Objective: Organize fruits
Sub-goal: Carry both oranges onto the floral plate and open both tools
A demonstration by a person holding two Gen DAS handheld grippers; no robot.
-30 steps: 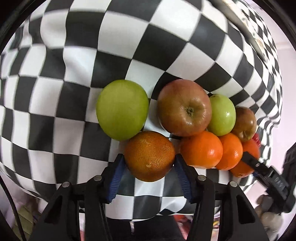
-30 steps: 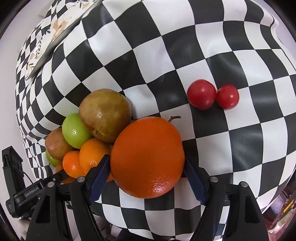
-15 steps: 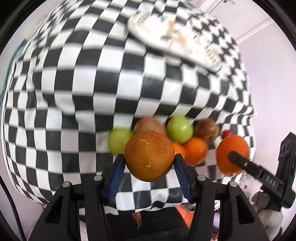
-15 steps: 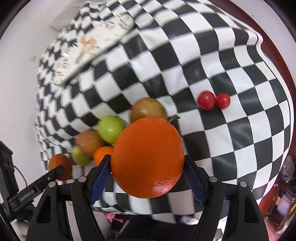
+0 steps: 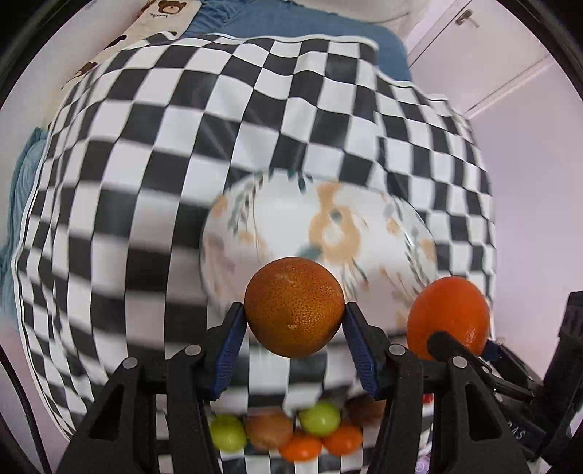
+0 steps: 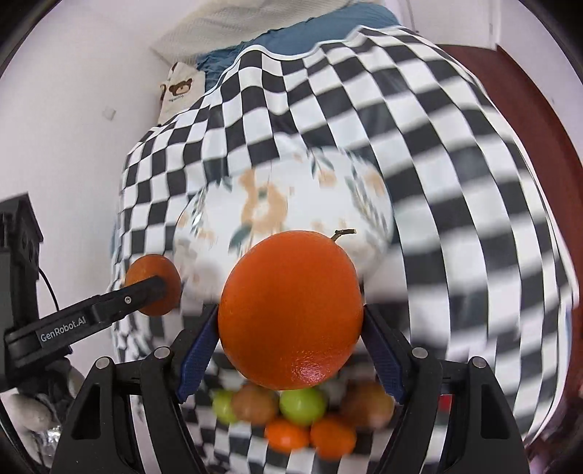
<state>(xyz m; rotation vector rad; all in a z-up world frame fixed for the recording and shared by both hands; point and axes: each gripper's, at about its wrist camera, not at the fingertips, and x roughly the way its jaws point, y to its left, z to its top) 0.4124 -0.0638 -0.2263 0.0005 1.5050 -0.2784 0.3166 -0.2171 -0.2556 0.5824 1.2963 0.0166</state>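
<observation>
My left gripper (image 5: 294, 321) is shut on a dull, brown-tinged orange (image 5: 294, 306) and holds it in the air near the front rim of a white floral plate (image 5: 328, 226). My right gripper (image 6: 289, 339) is shut on a bright orange (image 6: 289, 310) with a short stem, held in front of the same plate (image 6: 291, 197). Each gripper shows in the other's view: the right one (image 5: 459, 346) beside the left, the left one (image 6: 153, 288) to the right one's left. Below and behind lie the remaining fruits (image 5: 288, 430): green apples, brownish apples and small oranges, also in the right wrist view (image 6: 298, 412).
A black-and-white checkered cloth (image 5: 127, 182) covers the surface. A blue bedcover (image 5: 291, 22) and a bear-print pillow (image 6: 178, 91) lie beyond it. A white wall (image 6: 73, 109) is on the left, a dark red wooden edge (image 6: 546, 109) on the right.
Both grippers have lifted their oranges out of the fruit pile and carried them forward over the cloth to the floral plate. The pile has dropped to the bottom of both views.
</observation>
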